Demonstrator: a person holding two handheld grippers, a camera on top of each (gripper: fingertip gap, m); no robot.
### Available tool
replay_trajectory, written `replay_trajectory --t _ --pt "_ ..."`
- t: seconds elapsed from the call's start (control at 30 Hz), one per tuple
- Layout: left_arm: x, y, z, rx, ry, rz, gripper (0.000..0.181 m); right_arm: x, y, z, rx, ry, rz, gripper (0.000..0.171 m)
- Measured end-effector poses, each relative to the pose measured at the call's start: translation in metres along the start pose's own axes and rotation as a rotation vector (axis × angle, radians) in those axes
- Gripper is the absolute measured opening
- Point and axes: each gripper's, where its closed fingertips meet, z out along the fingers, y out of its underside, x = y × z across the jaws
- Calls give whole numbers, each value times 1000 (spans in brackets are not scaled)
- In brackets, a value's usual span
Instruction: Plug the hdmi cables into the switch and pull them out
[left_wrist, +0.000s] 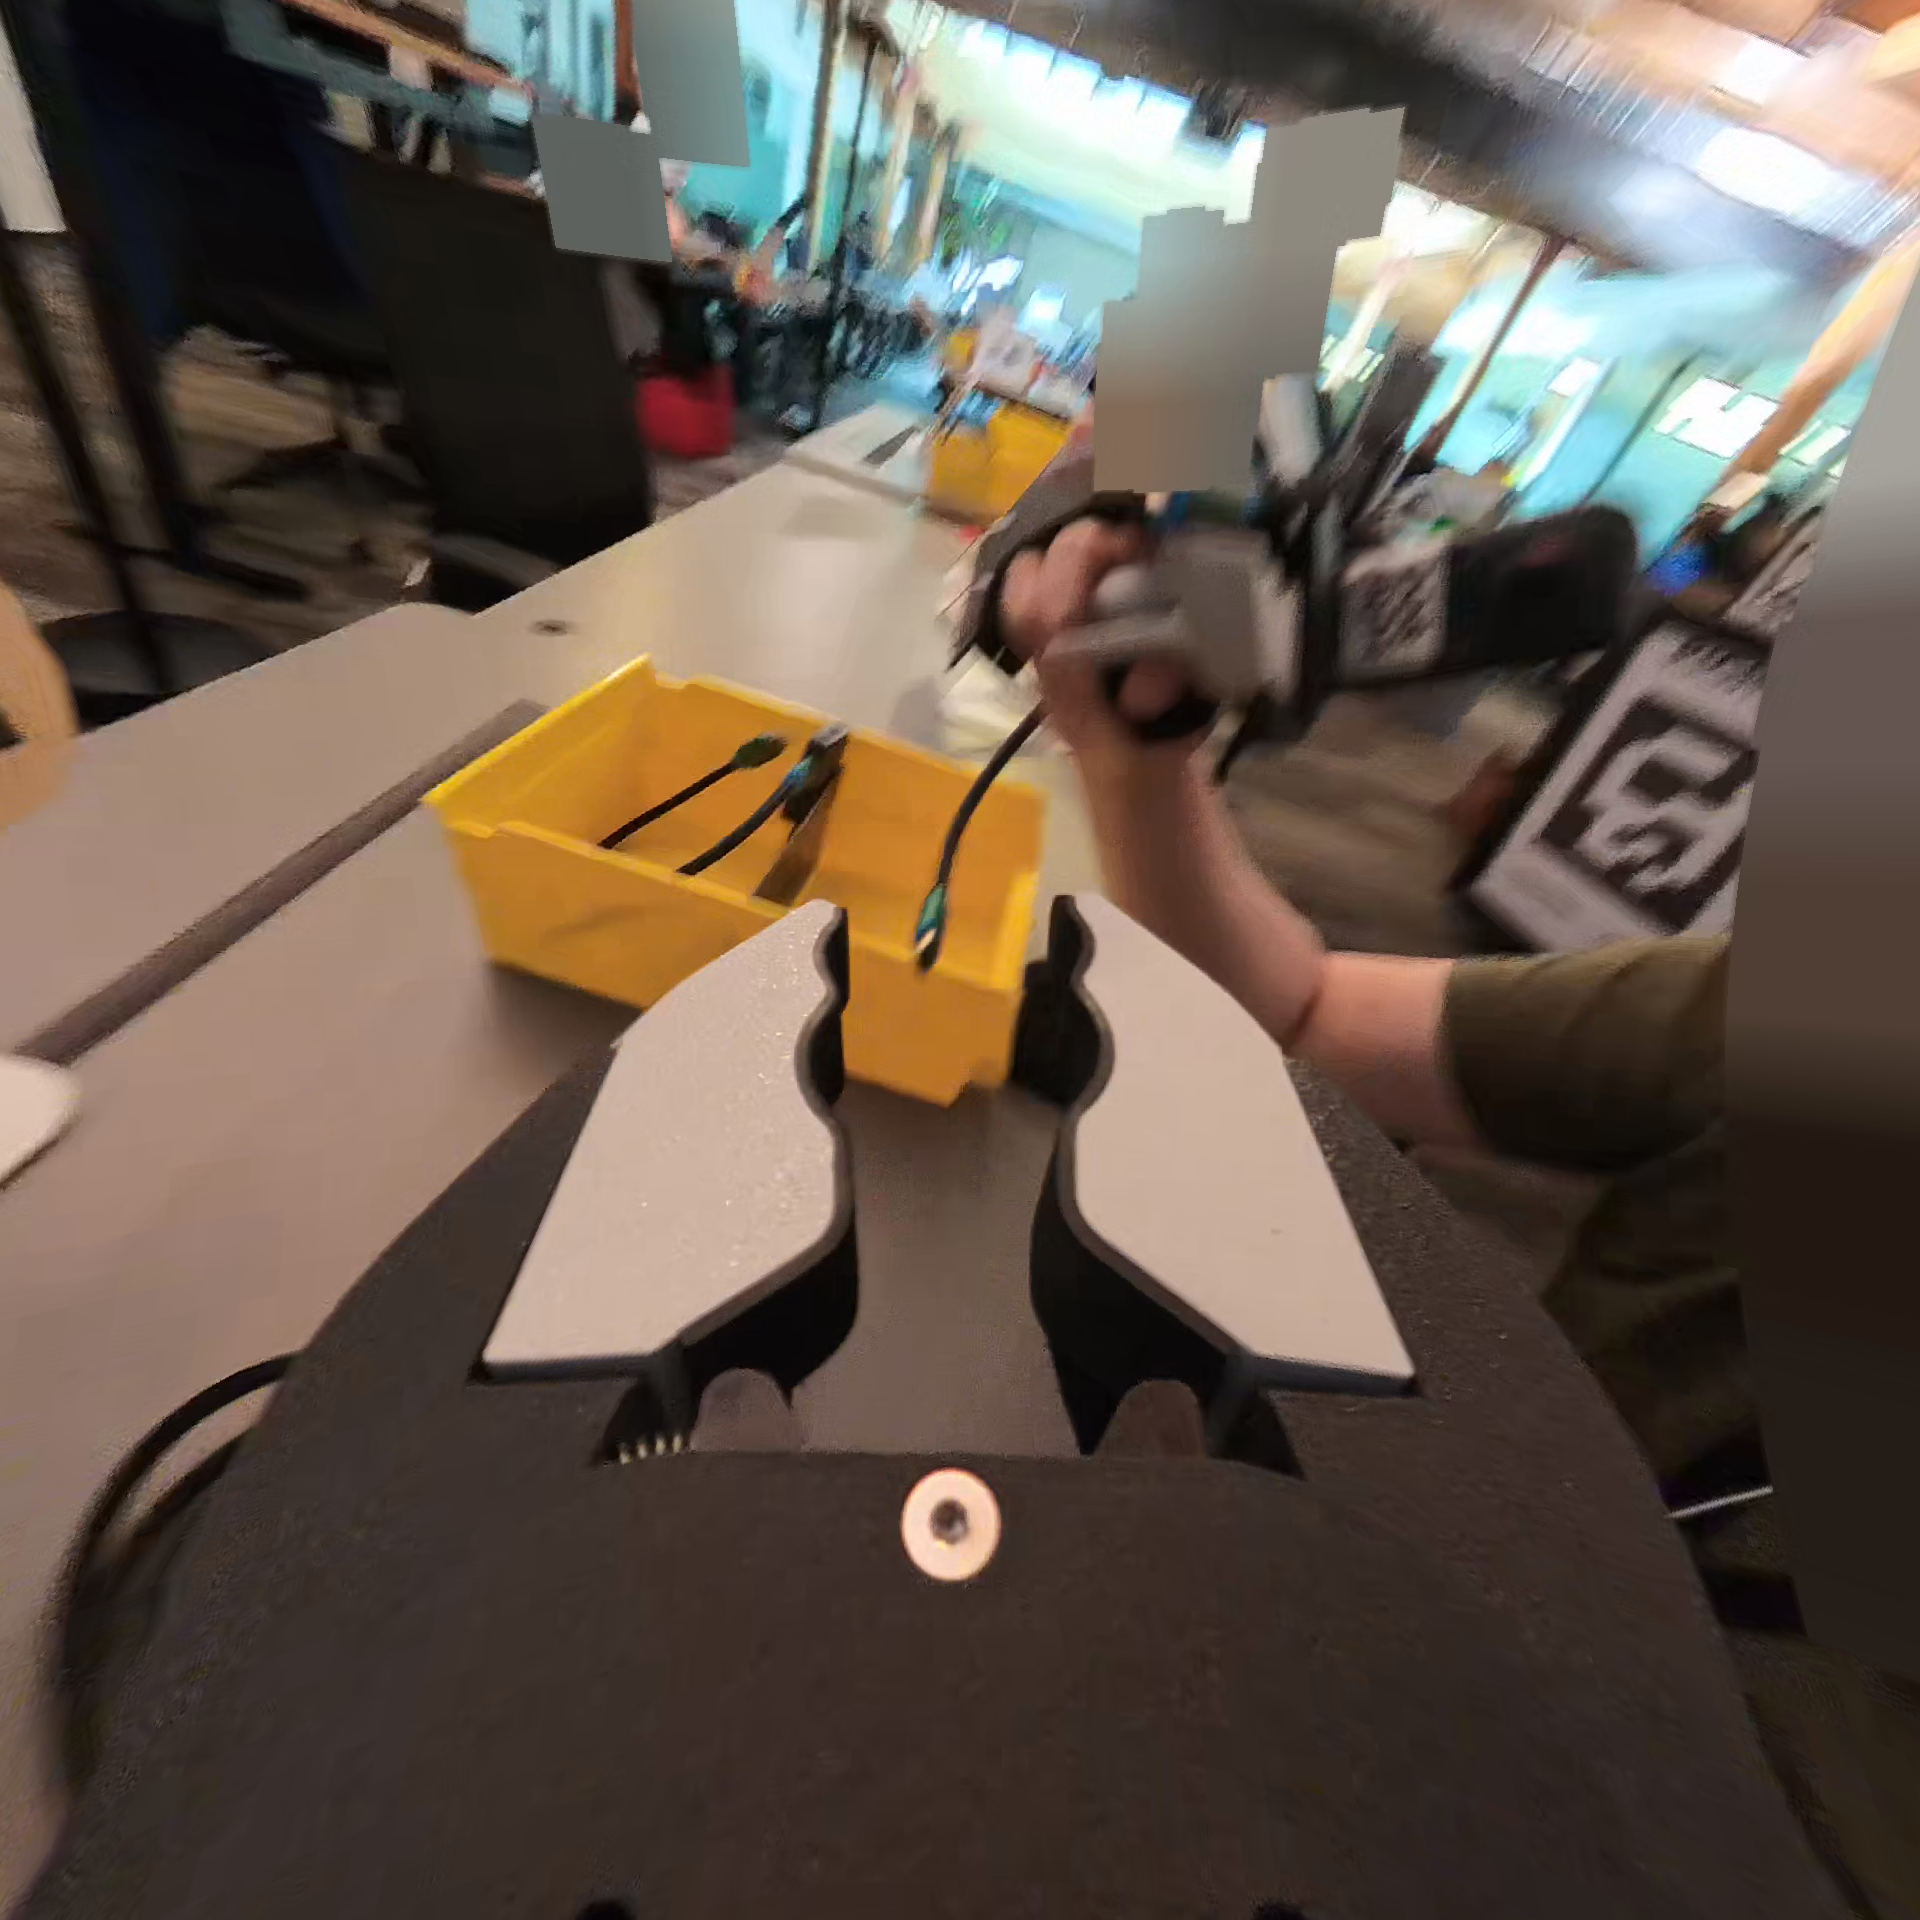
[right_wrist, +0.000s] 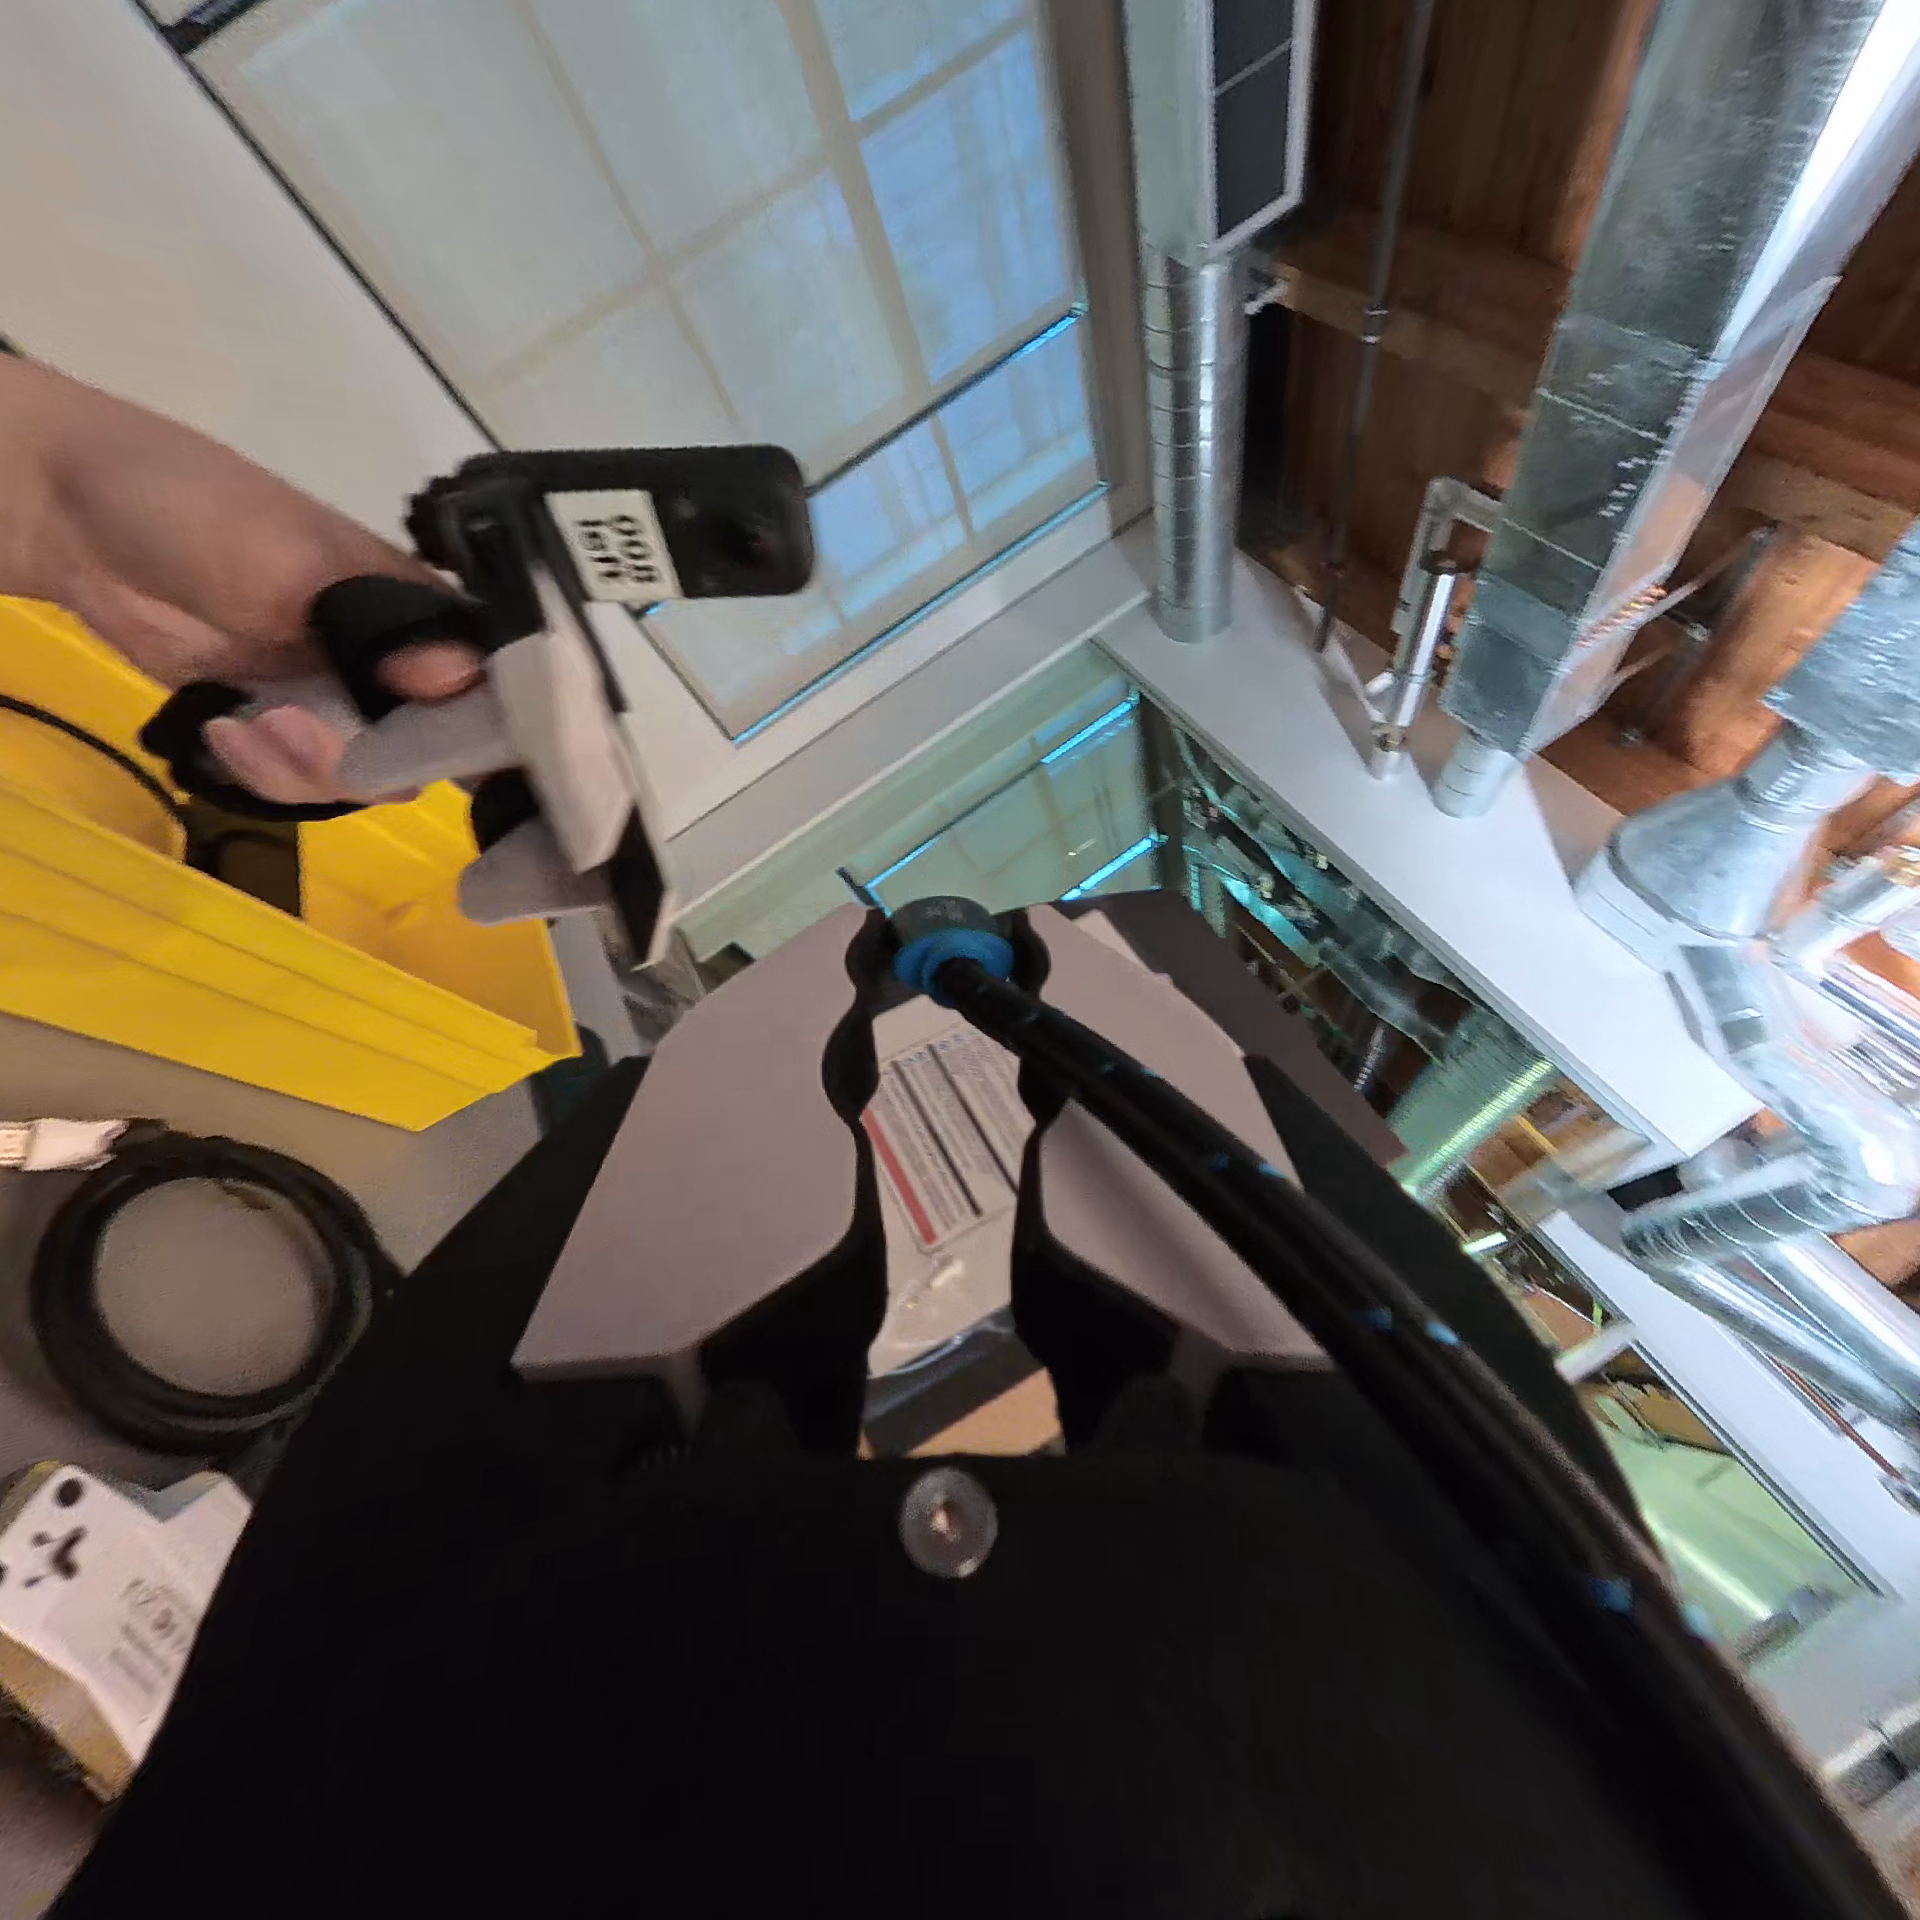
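My left gripper (left_wrist: 945, 940) is open and empty, just in front of a yellow bin (left_wrist: 582, 914) on the grey table (left_wrist: 260, 987). In the bin lie two black cables (left_wrist: 681, 798) and a dark flat piece (left_wrist: 798, 857) leaning on its wall. My right gripper (right_wrist: 945, 935) is shut on the blue-collared plug (right_wrist: 951, 951) of a black HDMI cable (right_wrist: 1195, 1132) and points upward toward the ceiling. In the left wrist view a hand holds it (left_wrist: 1216, 613) above and right of the bin, and the cable's free plug (left_wrist: 932, 920) hangs over the bin's right end.
A black cable coil (right_wrist: 197, 1288) lies on the table beside the bin (right_wrist: 260, 987). A white piece (right_wrist: 94, 1590) sits at the lower left. The left gripper (right_wrist: 561, 883) shows near the bin. A second yellow bin (left_wrist: 997, 457) stands far back. My left tips are roughly 25 cm from the white piece (right_wrist: 94, 1590).
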Motion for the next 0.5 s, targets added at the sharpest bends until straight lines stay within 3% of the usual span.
replay_trajectory --t 0.2,0.37,0.43,0.5 --pt "-25 70 25 -385 -163 256 37 35 -9 -23 14 94 6 23" --pt "-54 123 37 -688 -338 558 51 45 -17 -31 33 123 -8 24" --pt "-65 142 36 -796 -405 679 49 48 -19 -34 35 131 -13 24" --pt "-71 164 37 -880 -428 677 41 52 -22 -37 44 145 -15 24"
